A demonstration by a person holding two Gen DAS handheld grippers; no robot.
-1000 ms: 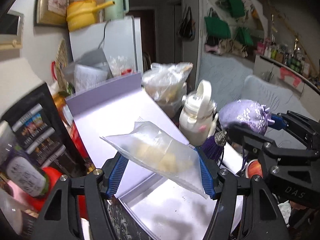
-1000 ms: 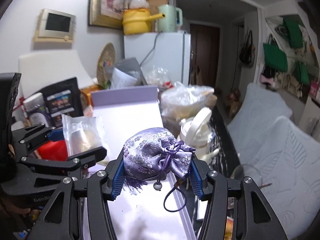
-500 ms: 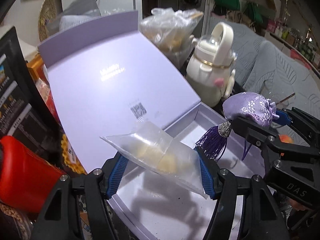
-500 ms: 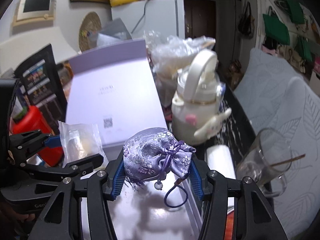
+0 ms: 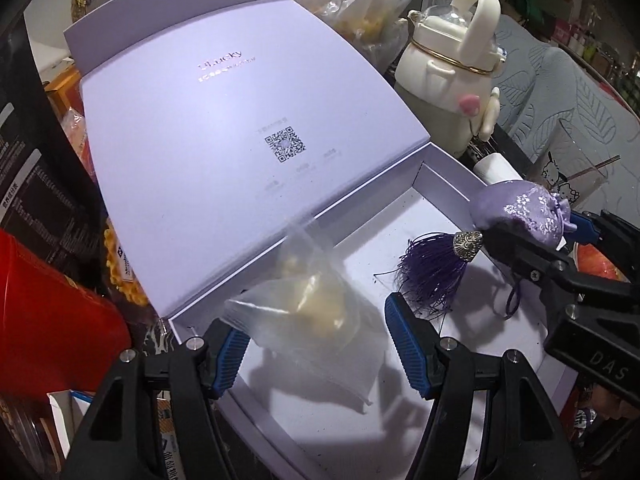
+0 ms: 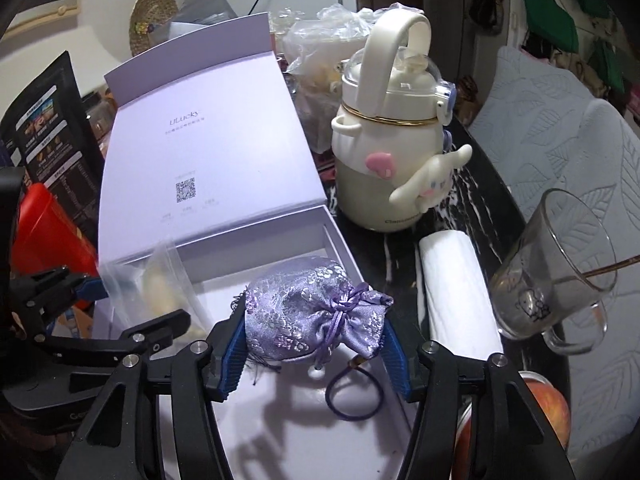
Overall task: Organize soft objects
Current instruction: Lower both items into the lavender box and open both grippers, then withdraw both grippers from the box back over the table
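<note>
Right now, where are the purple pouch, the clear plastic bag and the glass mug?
purple pouch [image 6: 308, 304], right wrist view, embroidered body.
clear plastic bag [image 5: 316, 312], left wrist view, yellowish middle.
glass mug [image 6: 556, 264], right wrist view, tilted side wall.

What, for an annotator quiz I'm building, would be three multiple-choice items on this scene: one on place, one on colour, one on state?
1. Where is the pouch?
A. Held by the right gripper above the box
B. Lying flat in the box
C. Tucked under the box

2. What colour is the tassel?
A. Red
B. Dark purple
C. Yellow

3. How is the lid?
A. Shut
B. Open
C. Torn off

Answers:
1. A, since both blue pads press the pouch, with its shadow on the box floor below.
2. B, since the threads under the metal cap are dark purple.
3. B, since the lid leans back, showing its printed inside.
</note>
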